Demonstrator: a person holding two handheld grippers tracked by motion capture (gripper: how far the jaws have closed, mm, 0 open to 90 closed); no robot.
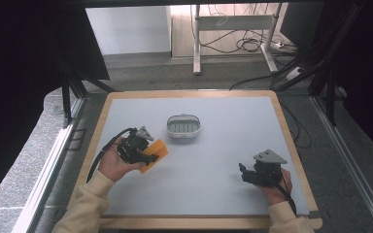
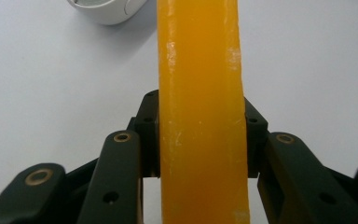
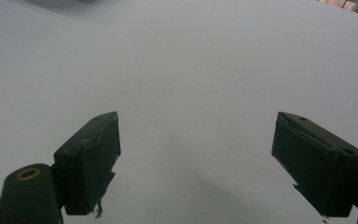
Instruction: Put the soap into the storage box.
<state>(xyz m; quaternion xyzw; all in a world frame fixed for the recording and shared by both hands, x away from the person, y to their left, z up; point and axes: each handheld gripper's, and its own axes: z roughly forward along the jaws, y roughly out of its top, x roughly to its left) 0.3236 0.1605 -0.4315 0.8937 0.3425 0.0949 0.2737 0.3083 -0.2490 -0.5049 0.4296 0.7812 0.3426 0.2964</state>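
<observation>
An orange soap bar (image 1: 156,154) (image 2: 199,107) is clamped between the two black jaws of my left gripper (image 1: 145,156) (image 2: 200,135), held just above the grey mat at the left. The jaw pads press on both flat sides of the bar, which stands on edge in the left gripper view. A white oval soap dish (image 1: 183,126) (image 2: 103,10) sits on the mat beyond the bar, empty. My right gripper (image 1: 246,174) (image 3: 196,163) rests low at the right front of the mat, its jaws wide open with nothing between them.
The grey mat (image 1: 209,160) lies on a table with a wooden rim (image 1: 291,141). A table leg frame and cables (image 1: 233,39) stand on the floor beyond the far edge. Dark frame posts flank both sides.
</observation>
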